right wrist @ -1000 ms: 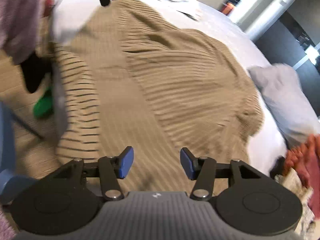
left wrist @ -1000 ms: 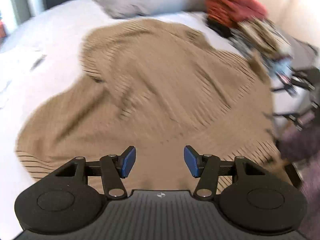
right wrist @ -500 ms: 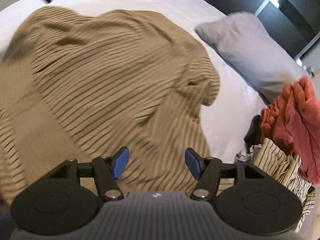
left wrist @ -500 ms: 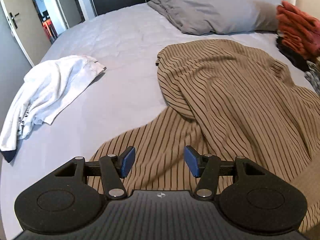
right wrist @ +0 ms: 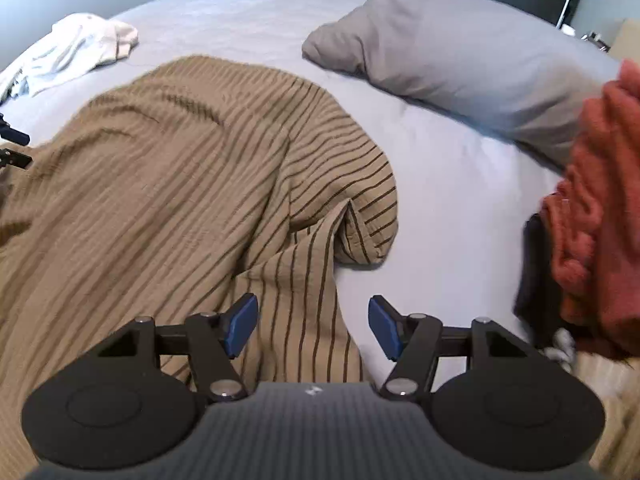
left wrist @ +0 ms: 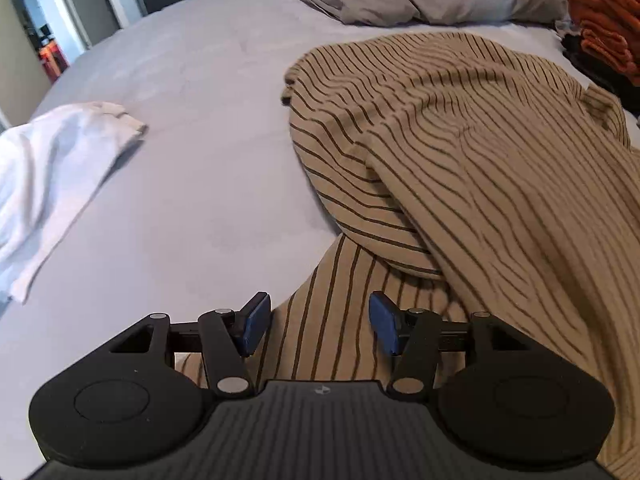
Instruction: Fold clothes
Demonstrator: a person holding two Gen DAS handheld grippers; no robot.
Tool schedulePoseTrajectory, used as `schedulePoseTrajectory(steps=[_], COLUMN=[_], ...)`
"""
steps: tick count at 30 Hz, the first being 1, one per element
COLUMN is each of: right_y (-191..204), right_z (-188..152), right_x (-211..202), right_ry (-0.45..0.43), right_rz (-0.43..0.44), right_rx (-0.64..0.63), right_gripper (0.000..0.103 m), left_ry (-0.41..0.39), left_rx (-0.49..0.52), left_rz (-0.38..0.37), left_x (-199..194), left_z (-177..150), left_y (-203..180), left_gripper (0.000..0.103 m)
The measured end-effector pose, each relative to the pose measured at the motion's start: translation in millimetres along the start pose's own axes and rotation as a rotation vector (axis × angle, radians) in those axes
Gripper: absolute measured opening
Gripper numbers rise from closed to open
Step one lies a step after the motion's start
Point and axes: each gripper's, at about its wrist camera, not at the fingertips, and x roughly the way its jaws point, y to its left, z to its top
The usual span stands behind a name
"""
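Tan dark-striped knit garment (left wrist: pixel 480 152): one, rumpled on grey bed sheet (left wrist: pixel 200 128) | left gripper (left wrist: pixel 318 324), right gripper (right wrist: pixel 312 326): jaws parted, empty, above its hem; right's just widened | around: one white garment (left wrist: pixel 52 168), one grey pillow (right wrist: pixel 460 52), rust-red clothes pile (right wrist: pixel 592 208).

Left gripper (left wrist: pixel 318 323): tilted steeply downward, blue-padded fingers (left wrist: pixel 254 322) spread apart, nothing clamped between them. Right gripper (right wrist: pixel 313 326): same downward tilt, fingers (right wrist: pixel 240 325) having just widened, gap empty of any grip.
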Motion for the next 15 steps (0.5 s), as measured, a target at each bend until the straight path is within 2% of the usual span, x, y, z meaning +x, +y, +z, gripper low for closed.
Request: schedulePoseTrajectory(steps=[3,6,7,8,9,10,11,12,15], right_y=[-5.1,-15.6,-19.0,-20.7,-22.4,-22.2,-21.9,-21.7,-21.8], right_z=[-3.1,-11.0,-13.7,-15.5,-17.2,-16.6,-16.0,-15.4,-13.7], right_x=[27.1,45.7,50.9,54.2,57.3,56.5,55.7,54.9,50.4], right_ry=[0.03,0.054,0.067,0.086,0.105,0.111,0.118,0.124,0.138], right_rz=[-0.018,0.002,0.017,0.033,0.048,0.056,0.065,0.072,-0.011], right_rx=[-0.047,-0.011,0.016,0.041,0.065,0.075,0.085,0.095,0.111], right_gripper=[0.064,0.063,0.055,0.041,0.038,0.028,0.008,0.006,0.004], left_ry=[-0.009,-0.044,-0.042,-0.038,-0.041,-0.044,-0.043,-0.038,-0.021], left_rx=[0.0,-0.017,-0.022,-0.031,-0.036,-0.036,-0.035,-0.039,-0.067], left_rz=[-0.041,-0.073,-0.077,-0.082,-0.091,-0.098,-0.097,-0.089,-0.03], left_x=[13.9,19.4,20.9,21.2,20.0,17.9,16.7,15.0,5.7], left_z=[-0.5,-0.3,0.2,0.7,1.1,1.5,2.9,4.1,4.8], left_y=[3.5,6.0,6.2,6.5,6.5,5.9,5.7,5.3,7.7], left_gripper=[0.053,0.053,0.051,0.043,0.037,0.02,0.008,0.005,0.001])
